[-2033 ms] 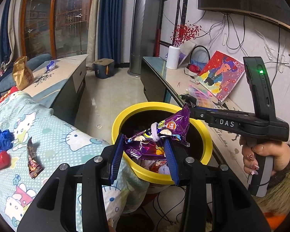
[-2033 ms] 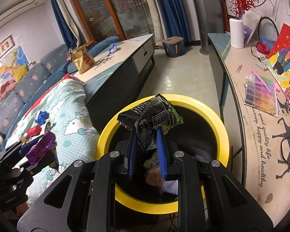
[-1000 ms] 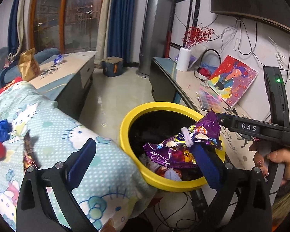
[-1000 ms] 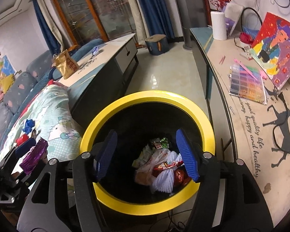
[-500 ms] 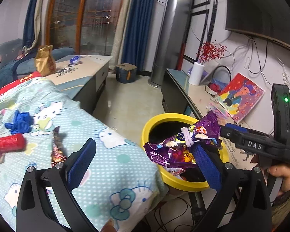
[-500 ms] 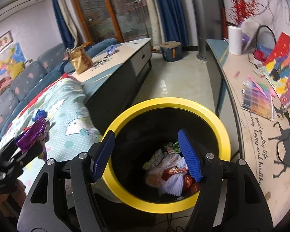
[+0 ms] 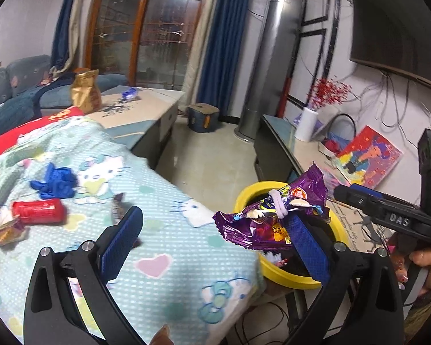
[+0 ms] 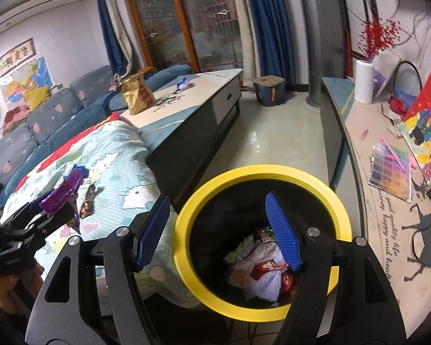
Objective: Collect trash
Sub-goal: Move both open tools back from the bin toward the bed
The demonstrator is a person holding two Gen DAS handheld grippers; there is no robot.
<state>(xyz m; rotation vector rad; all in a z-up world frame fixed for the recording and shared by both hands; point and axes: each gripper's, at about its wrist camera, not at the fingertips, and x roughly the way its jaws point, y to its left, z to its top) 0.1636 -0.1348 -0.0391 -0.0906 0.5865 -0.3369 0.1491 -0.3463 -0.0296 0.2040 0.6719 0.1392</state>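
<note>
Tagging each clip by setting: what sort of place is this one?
Most likely a home living room: a blue sofa, a low coffee table and a wall-mounted TV over a long console, plus a yellow-rimmed trash bin beside a cartoon-print blanket.

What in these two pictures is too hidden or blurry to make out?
- Purple wrapper, left wrist view: hangs on one finger of the open left gripper; what fixes it there is hidden.
- Yellow bin, right wrist view: the right gripper covers part of its trash.
- Small dark wrapper, left wrist view: blurred, print unreadable.
</note>
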